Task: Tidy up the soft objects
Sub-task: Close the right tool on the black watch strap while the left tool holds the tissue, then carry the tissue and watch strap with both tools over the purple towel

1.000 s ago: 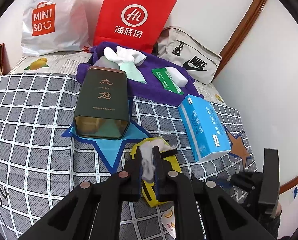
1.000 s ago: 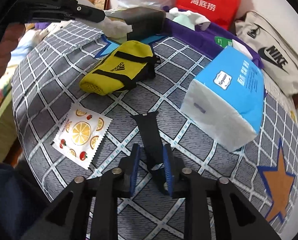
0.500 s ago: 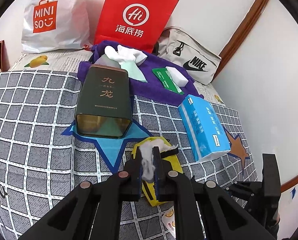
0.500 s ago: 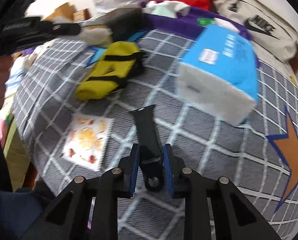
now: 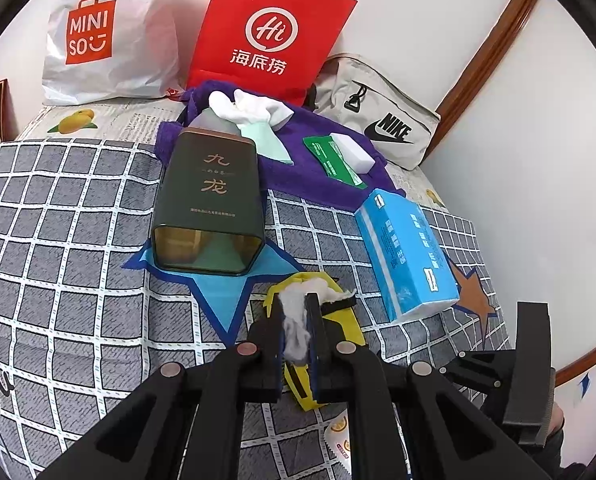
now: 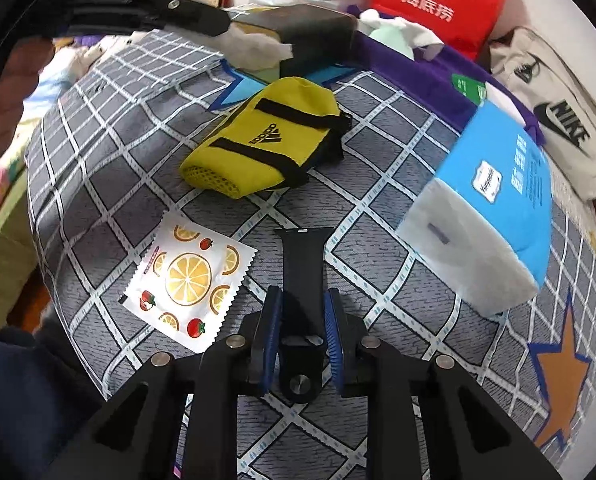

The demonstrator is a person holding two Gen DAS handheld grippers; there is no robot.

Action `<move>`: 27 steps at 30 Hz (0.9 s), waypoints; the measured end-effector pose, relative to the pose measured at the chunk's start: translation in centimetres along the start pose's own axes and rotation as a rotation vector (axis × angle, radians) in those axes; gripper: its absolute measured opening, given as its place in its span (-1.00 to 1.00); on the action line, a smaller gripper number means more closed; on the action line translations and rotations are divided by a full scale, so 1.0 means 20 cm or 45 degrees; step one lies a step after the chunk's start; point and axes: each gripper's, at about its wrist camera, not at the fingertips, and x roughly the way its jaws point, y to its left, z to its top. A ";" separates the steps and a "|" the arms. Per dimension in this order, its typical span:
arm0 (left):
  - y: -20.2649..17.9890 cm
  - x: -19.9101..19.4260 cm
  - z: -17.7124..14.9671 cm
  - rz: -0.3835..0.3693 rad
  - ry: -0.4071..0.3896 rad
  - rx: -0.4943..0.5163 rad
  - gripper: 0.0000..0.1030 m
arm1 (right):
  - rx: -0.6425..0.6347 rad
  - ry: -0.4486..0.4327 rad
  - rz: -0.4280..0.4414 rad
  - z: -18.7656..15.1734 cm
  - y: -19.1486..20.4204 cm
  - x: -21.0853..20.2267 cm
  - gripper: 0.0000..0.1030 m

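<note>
My left gripper is shut on a wad of white cotton and holds it above the yellow Adidas pouch. The wad also shows in the right wrist view, near the dark green tin. The tin lies on its side with its open mouth toward me. My right gripper is shut on a black watch strap, low over the checked cover. The yellow pouch lies beyond it. A purple towel at the back holds white and mint cloths.
A blue tissue pack lies to the right, close to the right gripper in its own view. A fruit-print sachet lies left of the strap. Miniso bag, red bag and Nike pouch line the wall.
The right gripper has swung with the strap and come back near its first pose. The left gripper has crept slightly forward, still shut on the cotton.
</note>
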 end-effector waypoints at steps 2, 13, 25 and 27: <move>-0.01 0.01 0.00 -0.003 0.004 0.001 -0.83 | -0.008 0.003 -0.015 0.01 0.01 0.00 -0.57; -0.04 -0.01 0.04 0.001 0.002 0.035 -0.83 | 0.092 -0.090 0.030 0.02 -0.01 -0.06 -0.61; -0.10 -0.12 0.20 0.022 -0.065 0.076 -0.83 | 0.189 -0.243 0.046 0.15 -0.11 -0.32 -0.61; -0.10 -0.12 0.25 0.031 -0.073 0.080 -0.83 | 0.204 -0.290 0.050 0.20 -0.14 -0.36 -0.61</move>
